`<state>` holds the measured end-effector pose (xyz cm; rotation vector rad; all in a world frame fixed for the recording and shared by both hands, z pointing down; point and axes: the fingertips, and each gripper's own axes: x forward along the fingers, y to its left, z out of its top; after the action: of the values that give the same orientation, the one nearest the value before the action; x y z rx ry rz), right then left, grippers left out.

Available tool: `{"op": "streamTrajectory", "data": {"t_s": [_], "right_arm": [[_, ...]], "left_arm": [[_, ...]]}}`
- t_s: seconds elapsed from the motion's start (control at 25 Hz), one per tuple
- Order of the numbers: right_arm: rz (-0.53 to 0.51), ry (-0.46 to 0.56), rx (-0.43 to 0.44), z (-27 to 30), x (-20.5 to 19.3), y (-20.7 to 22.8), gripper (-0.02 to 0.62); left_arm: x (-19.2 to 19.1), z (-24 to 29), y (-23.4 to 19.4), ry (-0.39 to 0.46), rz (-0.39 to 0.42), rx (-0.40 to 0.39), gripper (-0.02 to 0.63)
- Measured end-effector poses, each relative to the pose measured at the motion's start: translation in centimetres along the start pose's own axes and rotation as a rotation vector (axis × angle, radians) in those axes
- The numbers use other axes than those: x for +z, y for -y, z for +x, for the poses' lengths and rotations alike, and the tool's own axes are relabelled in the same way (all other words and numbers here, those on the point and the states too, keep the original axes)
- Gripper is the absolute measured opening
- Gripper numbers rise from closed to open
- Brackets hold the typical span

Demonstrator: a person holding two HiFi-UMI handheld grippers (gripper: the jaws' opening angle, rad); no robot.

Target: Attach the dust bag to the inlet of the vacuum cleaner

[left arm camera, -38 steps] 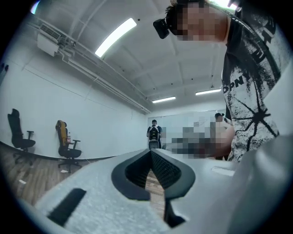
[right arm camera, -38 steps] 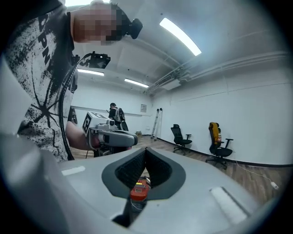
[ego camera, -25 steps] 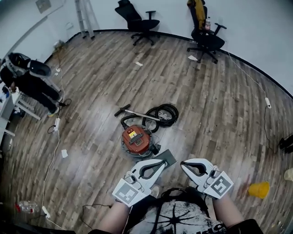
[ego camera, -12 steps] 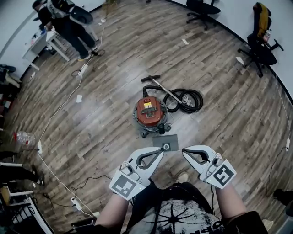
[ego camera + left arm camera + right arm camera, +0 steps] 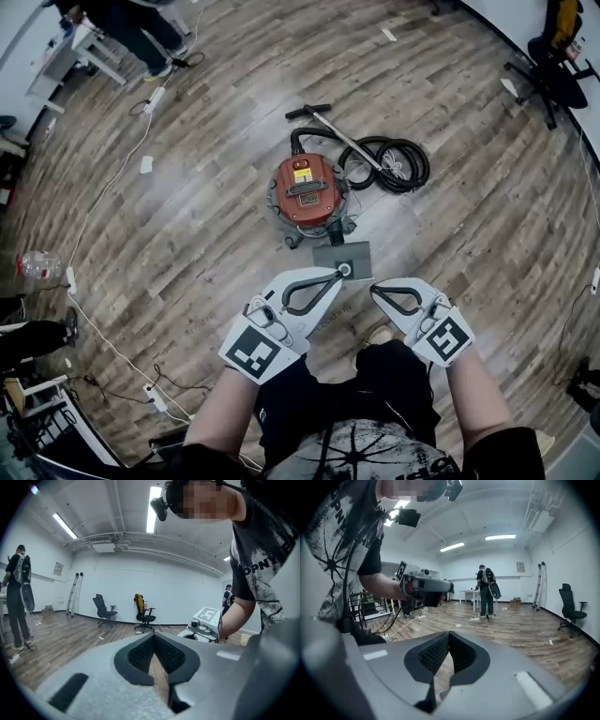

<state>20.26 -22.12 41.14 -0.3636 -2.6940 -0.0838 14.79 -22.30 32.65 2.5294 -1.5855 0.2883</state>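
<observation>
A red drum vacuum cleaner (image 5: 308,189) stands on the wooden floor, with its black hose (image 5: 392,164) coiled at its right and a wand (image 5: 330,128) behind it. The flat grey dust bag (image 5: 343,259), with a round collar near its front edge, lies on the floor just in front of the vacuum. My left gripper (image 5: 339,273) is shut and empty, its tip over the bag's front edge in the head view. My right gripper (image 5: 374,288) hovers to the right of the bag, shut and empty. Each gripper view looks level across the room, with the left gripper (image 5: 152,637) and right gripper (image 5: 449,634) empty.
A person (image 5: 141,26) stands by a desk at the far left. Office chairs (image 5: 555,67) sit at the far right. White cables (image 5: 101,202) and a power strip (image 5: 155,398) run along the left floor, near a plastic bottle (image 5: 37,265) and a paper scrap (image 5: 146,164).
The head view has tipped down and the vacuum and bag now sit closer under it. Both grippers have sunk toward the floor, staying shut; the left tip now overlaps the bag's edge.
</observation>
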Motion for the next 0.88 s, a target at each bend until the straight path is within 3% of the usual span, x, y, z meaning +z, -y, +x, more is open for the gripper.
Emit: {"op": "streamTrajectory", "data": {"t_s": [0.08,0.16,0.4,0.56,0.72,0.88], "right_arm": [[0.015,-0.068,0.021,3.4,-6.0,0.1,0.006],[0.032,-0.12,0.048,7.3,-12.9,-0.2,0.051],[0.04,-0.299,0.096,19.7,-36.9,-2.2,0.139],[0.012,-0.47,0.139,25.3,-53.1,-3.2,0.176],[-0.041,-0.681,0.161,27.3,-66.3,-2.6,0.193],[-0.129,-0.845,0.192,27.6,-73.3,-2.1,0.198]], "left_arm": [[-4.5,1.2,-1.4,-0.008,-0.009,-0.01,0.0],[-9.4,2.6,-2.6,0.002,-0.024,-0.021,0.0],[-26.7,5.8,-3.7,-0.039,0.014,-0.098,0.0],[-37.0,8.4,-3.9,-0.047,0.003,-0.102,0.0],[-43.3,10.3,-3.4,-0.081,-0.062,-0.061,0.0],[-46.1,10.1,-2.3,-0.129,-0.099,-0.025,0.0]]}}
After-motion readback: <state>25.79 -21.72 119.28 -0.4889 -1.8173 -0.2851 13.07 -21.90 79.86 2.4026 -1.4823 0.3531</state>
